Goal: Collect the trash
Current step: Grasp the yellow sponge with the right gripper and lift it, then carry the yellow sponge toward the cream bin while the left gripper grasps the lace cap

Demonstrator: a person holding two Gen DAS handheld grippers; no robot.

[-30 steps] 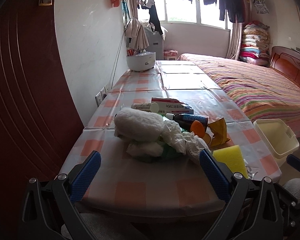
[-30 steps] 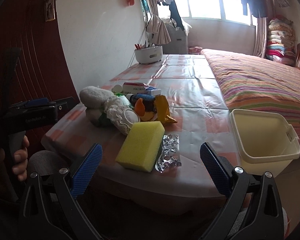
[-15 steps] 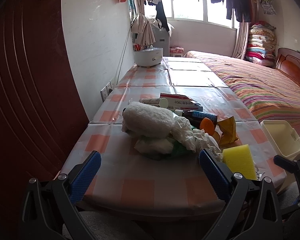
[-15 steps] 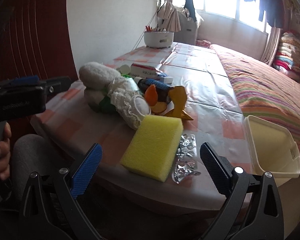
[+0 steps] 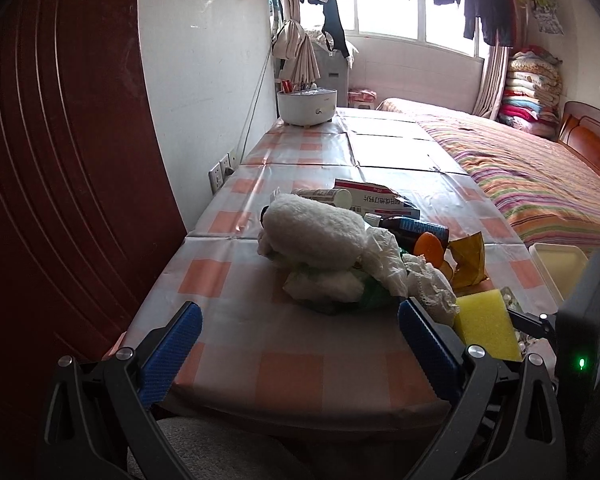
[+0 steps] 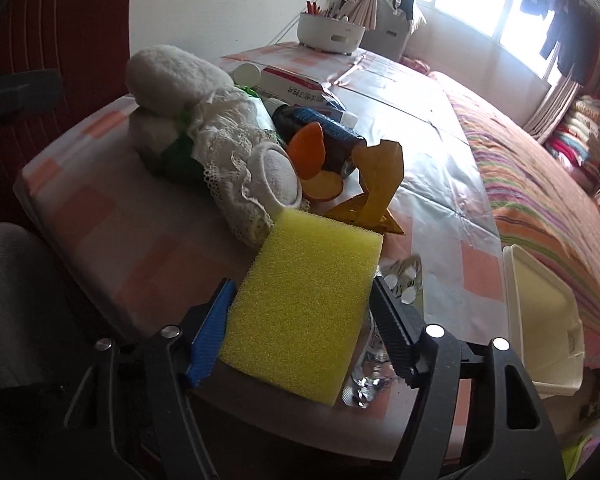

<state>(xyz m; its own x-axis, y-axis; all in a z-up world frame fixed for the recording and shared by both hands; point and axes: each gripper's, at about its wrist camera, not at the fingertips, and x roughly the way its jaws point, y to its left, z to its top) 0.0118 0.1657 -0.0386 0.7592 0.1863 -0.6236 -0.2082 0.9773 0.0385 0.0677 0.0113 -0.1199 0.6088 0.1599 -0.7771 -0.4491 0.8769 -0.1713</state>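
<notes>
Pinching a porous yellow sponge, right tongs grip its sides; left tongs gape.

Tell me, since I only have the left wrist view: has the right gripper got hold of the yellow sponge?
Observer: It looks so. In the right wrist view the right gripper has one finger against each side of the yellow sponge.
Operator: Anything close to the sponge that could get caught?
Observer: A crumpled foil blister pack lies right beside it, next to the right-hand finger.
Operator: Is there anything in the bin?
Observer: The cream bin stands off the table's edge, and the part of its inside that shows holds nothing.
</notes>
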